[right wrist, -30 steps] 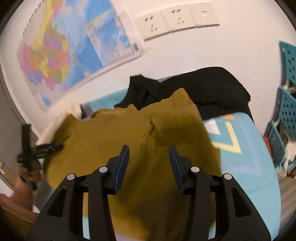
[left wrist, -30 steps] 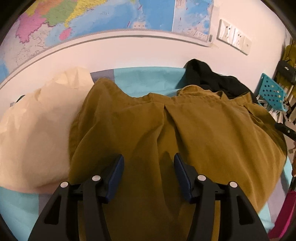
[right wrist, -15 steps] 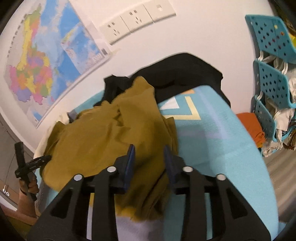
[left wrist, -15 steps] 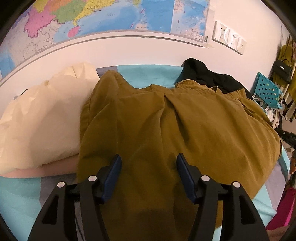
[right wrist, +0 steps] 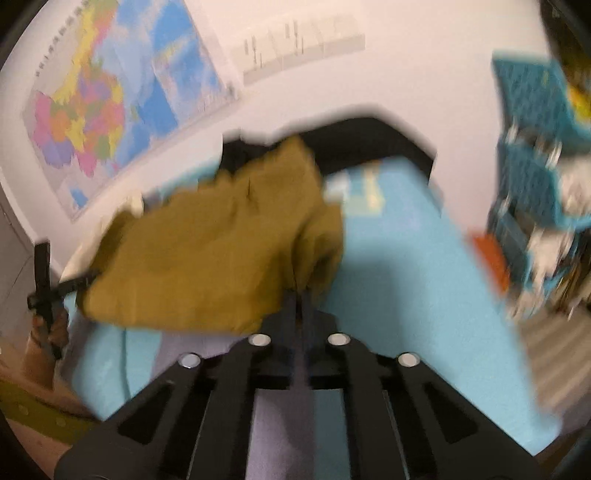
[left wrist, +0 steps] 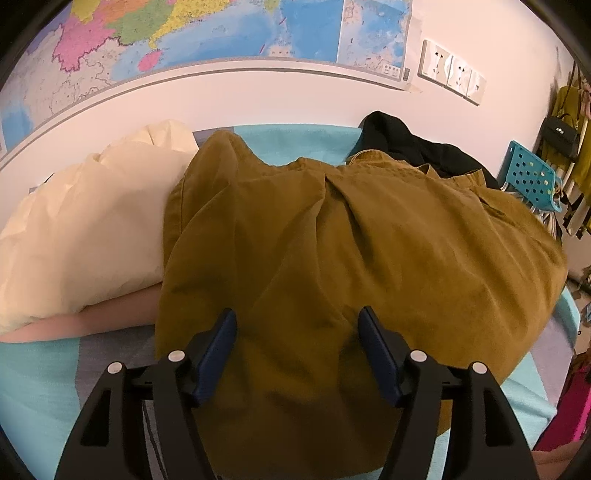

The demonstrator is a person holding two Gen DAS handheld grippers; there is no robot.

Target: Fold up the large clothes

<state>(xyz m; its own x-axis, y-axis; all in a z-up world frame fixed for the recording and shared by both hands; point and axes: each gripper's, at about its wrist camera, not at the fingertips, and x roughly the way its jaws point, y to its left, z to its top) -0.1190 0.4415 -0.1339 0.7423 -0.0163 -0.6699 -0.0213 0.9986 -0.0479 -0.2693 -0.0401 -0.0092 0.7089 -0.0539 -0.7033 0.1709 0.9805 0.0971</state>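
A large mustard-brown garment lies spread and rumpled on the turquoise bed cover. My left gripper is open just above its near part, fingers apart, holding nothing. In the blurred right wrist view the same garment lies bunched to the left. My right gripper is shut on the garment's near right edge, where the cloth gathers between the fingers. The left gripper also shows in the right wrist view, held in a hand at the garment's far left side.
A cream garment lies left of the brown one. A black garment lies at the back by the wall. Blue perforated baskets with clutter stand right of the bed. A wall map and sockets are behind.
My right gripper has closed on the garment's right edge and moved fast; its view is now blurred. My left gripper has drawn back slightly and stayed open.
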